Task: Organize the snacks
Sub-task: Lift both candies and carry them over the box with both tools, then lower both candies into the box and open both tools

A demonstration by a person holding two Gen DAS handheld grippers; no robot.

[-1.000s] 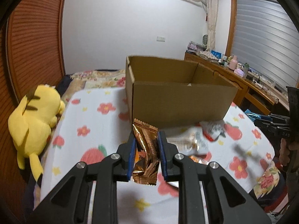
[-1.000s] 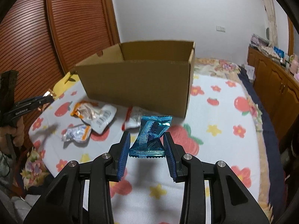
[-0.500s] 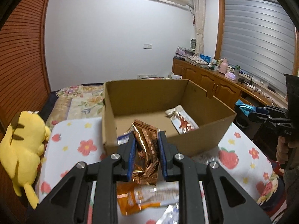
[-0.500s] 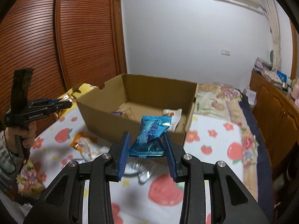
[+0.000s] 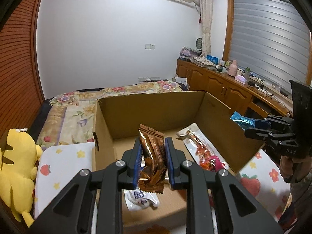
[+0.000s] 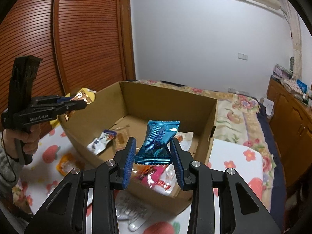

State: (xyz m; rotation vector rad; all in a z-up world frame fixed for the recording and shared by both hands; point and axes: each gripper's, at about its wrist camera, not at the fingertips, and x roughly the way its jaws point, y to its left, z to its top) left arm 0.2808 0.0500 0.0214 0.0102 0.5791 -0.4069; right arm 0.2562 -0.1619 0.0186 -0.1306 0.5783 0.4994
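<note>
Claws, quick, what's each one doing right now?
Left claw: closed on the brown packet.
Right claw: closed on the blue packet.

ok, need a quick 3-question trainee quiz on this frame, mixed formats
1. True or false: the left gripper has its jaws shut on a crinkled copper-brown foil snack packet.
2. The right gripper holds a shiny blue ridged packet. It hangs over: A) the flowered bedsheet, B) the open brown cardboard box, C) the wooden cabinet.
3. Fill in: beside the box, in the left wrist view, lies a ____ plush toy.

Key: 1 true; 2 B; 3 yellow
</note>
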